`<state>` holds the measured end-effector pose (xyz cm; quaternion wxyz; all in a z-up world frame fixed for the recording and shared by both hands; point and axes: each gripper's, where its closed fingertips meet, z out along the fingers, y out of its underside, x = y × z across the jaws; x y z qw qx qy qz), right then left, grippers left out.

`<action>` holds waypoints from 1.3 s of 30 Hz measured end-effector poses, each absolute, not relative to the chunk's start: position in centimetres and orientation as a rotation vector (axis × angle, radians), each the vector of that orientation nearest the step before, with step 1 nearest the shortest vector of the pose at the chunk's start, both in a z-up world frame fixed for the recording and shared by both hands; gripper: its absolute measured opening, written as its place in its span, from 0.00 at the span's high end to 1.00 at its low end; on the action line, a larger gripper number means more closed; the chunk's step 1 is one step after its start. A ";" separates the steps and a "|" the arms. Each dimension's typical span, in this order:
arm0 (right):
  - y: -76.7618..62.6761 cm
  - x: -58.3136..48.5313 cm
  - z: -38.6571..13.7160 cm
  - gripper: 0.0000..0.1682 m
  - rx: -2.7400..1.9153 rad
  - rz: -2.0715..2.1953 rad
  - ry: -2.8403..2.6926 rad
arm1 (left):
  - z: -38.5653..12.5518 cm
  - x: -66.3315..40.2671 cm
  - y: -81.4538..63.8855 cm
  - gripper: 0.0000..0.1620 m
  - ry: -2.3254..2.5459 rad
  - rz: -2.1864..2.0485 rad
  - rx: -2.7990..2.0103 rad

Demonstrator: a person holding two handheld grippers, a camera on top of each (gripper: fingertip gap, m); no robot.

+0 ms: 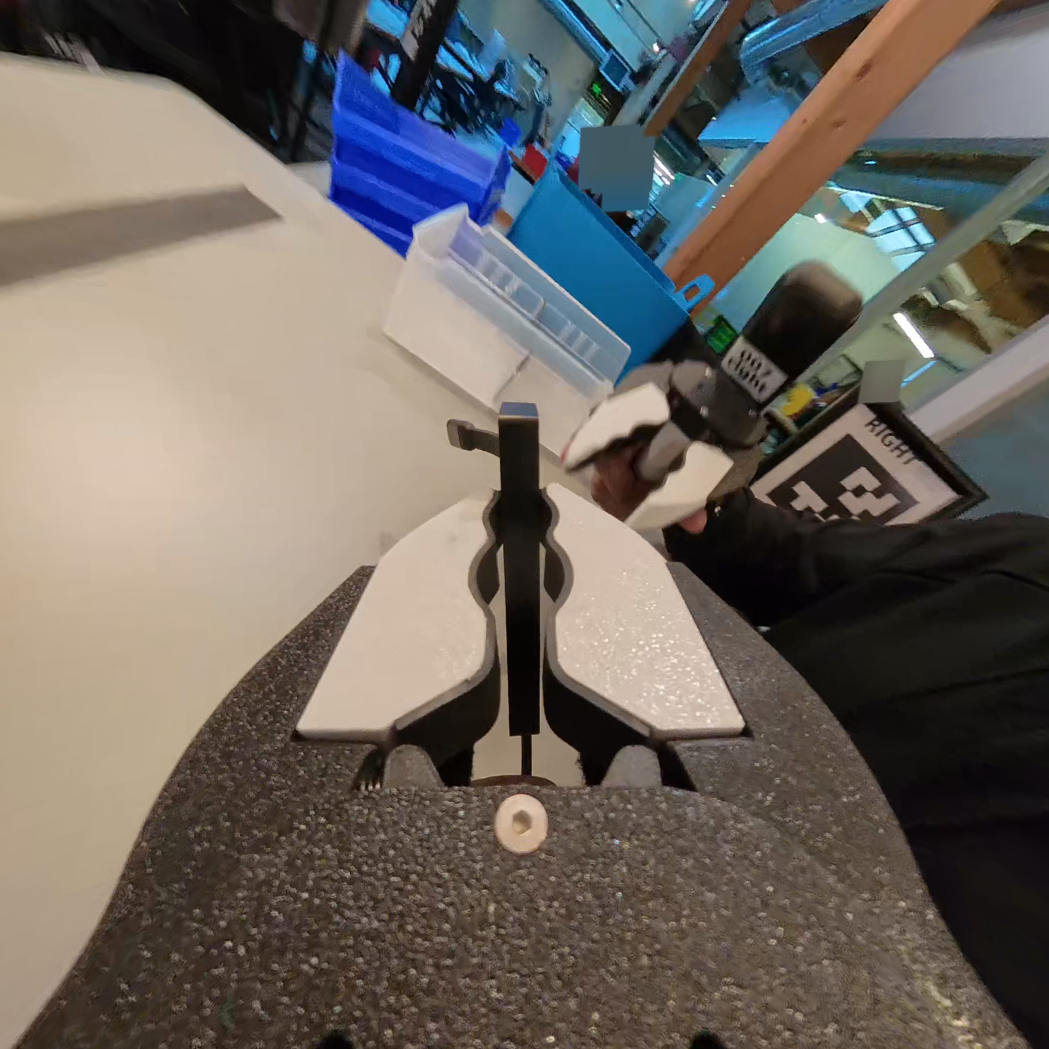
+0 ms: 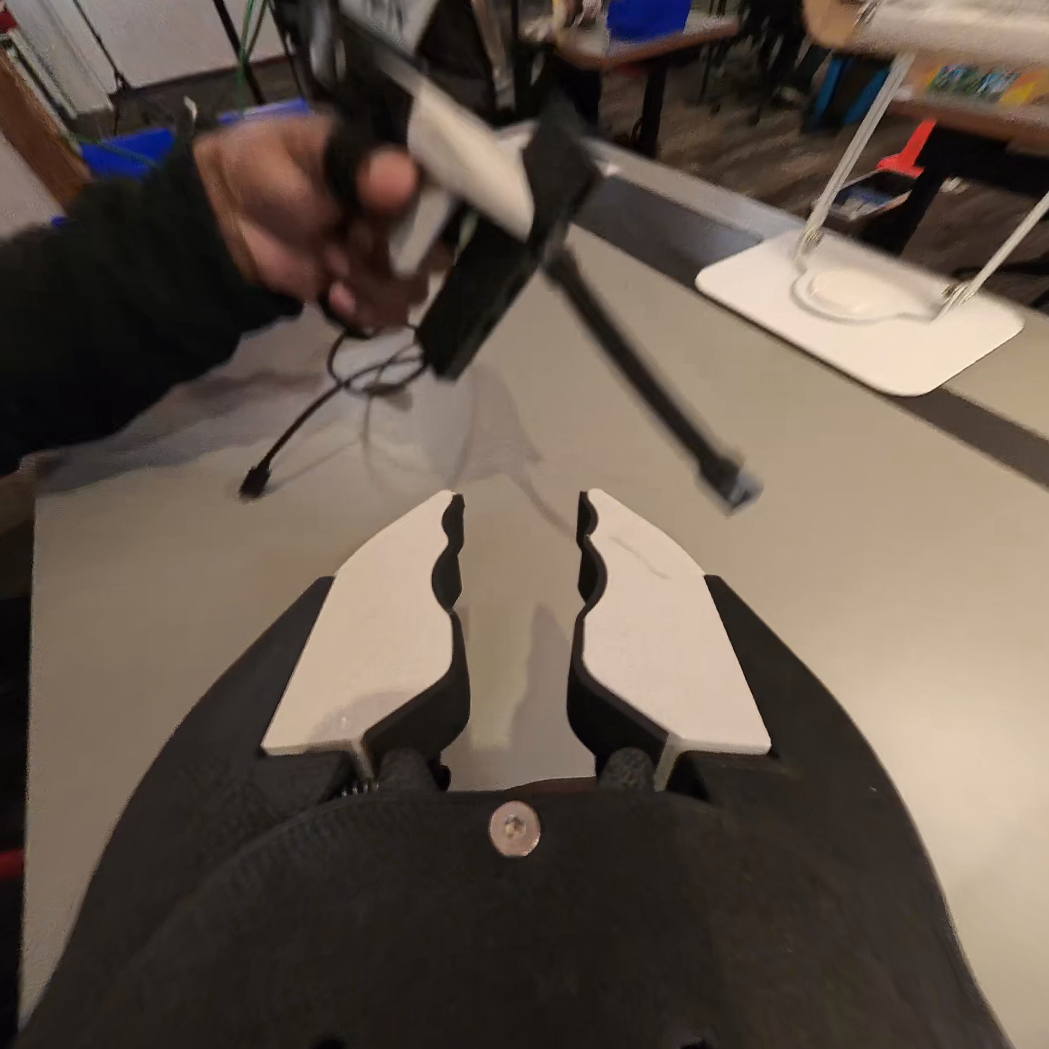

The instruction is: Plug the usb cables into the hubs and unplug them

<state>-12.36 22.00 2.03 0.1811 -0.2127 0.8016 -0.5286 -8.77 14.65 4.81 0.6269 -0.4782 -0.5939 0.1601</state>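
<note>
left claw (image 1: pixel 518 494) pinching the black hub (image 1: pixel 517 567) edge-on, lifted above the table (image 1: pixel 170 511). right claw (image 2: pixel 520 511) spread and empty, low over the table, just short of the hub's flat lead and its plug (image 2: pixel 729 482). loose black usb cable (image 2: pixel 267 462) lying on the table further left. probably best: steady the hub, close squarely on a plug body, line up with a port, push straight in.

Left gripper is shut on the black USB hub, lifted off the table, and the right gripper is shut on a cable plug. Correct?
Not quite. The right gripper is open and empty, as the right wrist view shows. The left gripper is indeed shut on the black USB hub, held above the table.
</note>
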 end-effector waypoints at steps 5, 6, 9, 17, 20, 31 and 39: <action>18.4 -12.8 0.6 0.78 -0.577 -1.508 2.288 | -1.2 -9.1 16.0 0.94 -1.421 0.212 -1.005; 18.0 -12.5 -0.3 0.78 -0.588 -1.473 2.291 | -2.1 -9.0 16.2 0.93 -1.426 0.199 -0.995; 17.1 -11.3 -2.6 0.78 -0.636 -1.358 2.283 | -3.7 -8.5 16.9 0.94 -1.435 0.139 -0.965; 17.3 -9.2 -6.3 0.79 -0.933 -1.315 2.298 | -4.2 -7.4 16.0 0.94 -1.495 0.164 -0.842; 17.2 -9.5 -6.3 0.82 -1.001 -1.431 2.347 | -4.8 -7.4 16.0 0.94 -1.557 0.151 -0.785; 17.3 -8.5 -6.7 0.81 -1.170 -1.534 2.381 | -5.3 -8.0 18.2 0.94 -1.579 0.057 -0.702; 17.6 -8.0 -7.1 0.91 -1.282 -1.548 2.369 | -5.7 -8.0 18.6 0.94 -1.599 0.042 -0.724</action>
